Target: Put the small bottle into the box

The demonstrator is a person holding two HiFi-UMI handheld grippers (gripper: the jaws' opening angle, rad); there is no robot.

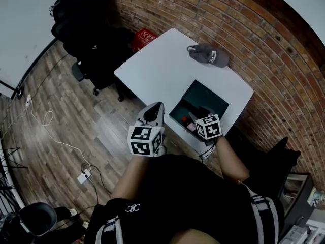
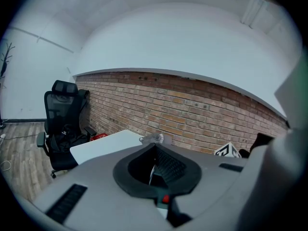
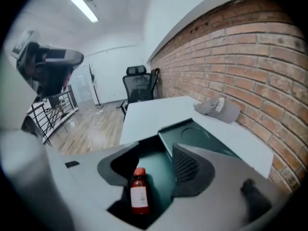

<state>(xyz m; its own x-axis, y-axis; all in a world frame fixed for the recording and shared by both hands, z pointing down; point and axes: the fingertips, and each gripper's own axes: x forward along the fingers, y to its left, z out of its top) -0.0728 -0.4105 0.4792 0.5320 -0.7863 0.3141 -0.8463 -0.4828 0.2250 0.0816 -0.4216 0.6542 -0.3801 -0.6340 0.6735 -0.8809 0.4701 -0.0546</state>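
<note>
Two grippers: I hold one in each hand, both at the near edge of the white table point(image 1: 162, 65).
Left gripper point(image 1: 156, 105): it hangs over the table edge, just beside the box and outside of it.
Left jaws: in the left gripper view they are together at the tips point(image 2: 154, 148), and I see nothing between them.
Right gripper point(image 1: 202, 118): it points down into the box.
Right jaws: they stand well apart point(image 3: 156, 150) in the right gripper view, clamped on nothing.
Small bottle point(image 3: 139, 191): it has a red cap, red content and a white label. It is inside the box, on the dark green floor, in the gap between the right jaws and closer to the left one. I cannot tell if that jaw touches it.
Box point(image 1: 180, 101): dark green and open, it sits on the table at the near side, with a round mark on its inner floor point(image 3: 202, 136).
Cap point(image 1: 209, 55): grey, it lies at the far end of the table, well apart from the box.
Background: a brick wall point(image 2: 192, 105) and a black office chair point(image 2: 62, 124).
</note>
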